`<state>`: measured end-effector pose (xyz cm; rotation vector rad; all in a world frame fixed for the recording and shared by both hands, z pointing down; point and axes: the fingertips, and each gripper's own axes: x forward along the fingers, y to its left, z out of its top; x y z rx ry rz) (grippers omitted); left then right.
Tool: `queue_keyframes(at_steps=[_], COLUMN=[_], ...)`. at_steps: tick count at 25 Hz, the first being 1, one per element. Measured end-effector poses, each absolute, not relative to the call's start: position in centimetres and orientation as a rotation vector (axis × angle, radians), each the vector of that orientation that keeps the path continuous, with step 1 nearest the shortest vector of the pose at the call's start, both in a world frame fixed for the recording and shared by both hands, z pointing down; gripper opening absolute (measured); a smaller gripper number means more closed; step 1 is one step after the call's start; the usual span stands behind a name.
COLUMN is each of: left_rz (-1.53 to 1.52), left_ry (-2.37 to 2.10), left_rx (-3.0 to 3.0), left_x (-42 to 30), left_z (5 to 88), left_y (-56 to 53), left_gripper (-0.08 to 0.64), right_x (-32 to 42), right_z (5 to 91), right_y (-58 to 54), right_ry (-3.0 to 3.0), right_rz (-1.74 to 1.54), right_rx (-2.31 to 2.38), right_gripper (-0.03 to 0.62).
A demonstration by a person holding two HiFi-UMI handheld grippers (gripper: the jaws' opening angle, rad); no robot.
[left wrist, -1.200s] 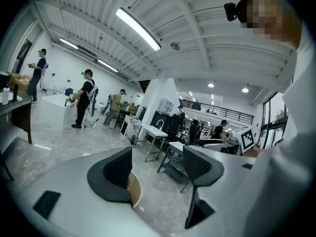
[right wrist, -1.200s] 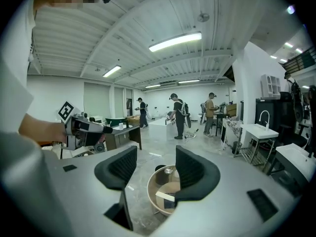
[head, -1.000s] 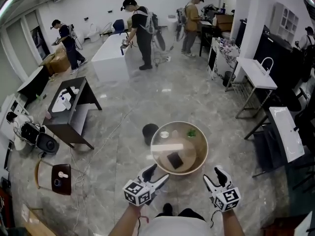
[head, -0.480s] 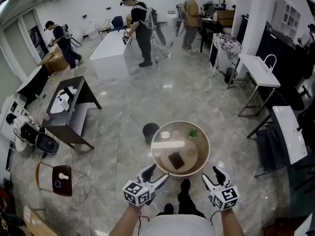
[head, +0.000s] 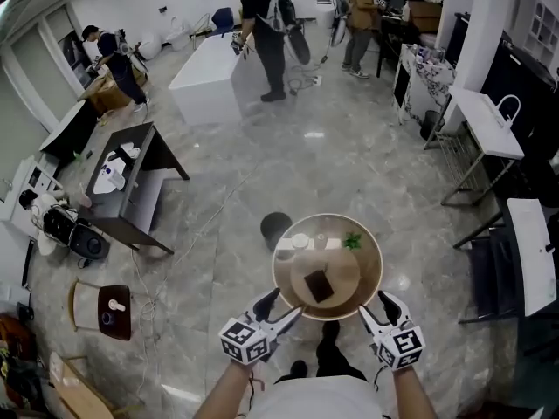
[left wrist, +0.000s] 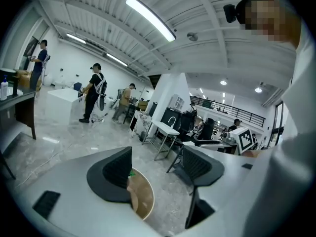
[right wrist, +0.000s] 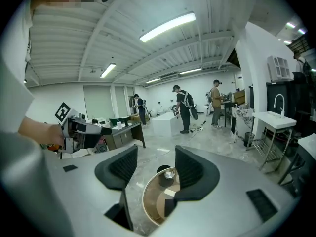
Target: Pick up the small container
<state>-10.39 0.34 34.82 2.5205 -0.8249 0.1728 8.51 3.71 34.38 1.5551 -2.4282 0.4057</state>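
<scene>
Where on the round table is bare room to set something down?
Bare wood lies left and right of the dark block, out to the rim of the table. The far edge is crowded: the small container and a green item sit there.

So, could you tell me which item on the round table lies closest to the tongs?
The dark rectangular block: it lies centrally, toward the near edge, while the pale container and green item sit by the far rim.
</scene>
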Motion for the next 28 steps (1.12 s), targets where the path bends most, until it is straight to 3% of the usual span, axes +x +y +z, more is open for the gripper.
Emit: queue_keyframes(at_steps=[16, 28], left_rz=[0.27, 0.338], left_ry=[-0.913, -0.896], left_rx=[2.425, 2.401], left_x=[-1.4, 0.0], left_z=[39.2, 42.5], left_y=[-12.8, -17.7], left_gripper=[0.336, 0.336], right_x=[15.6, 15.8], right_z=[40.8, 45.0], right_y=[-11.4, -16.1], right_ry=[-2.485, -2.463], right_rz=[0.531, 0.641], right_rx=[1.335, 1.312], right_gripper=[0.25, 0.25])
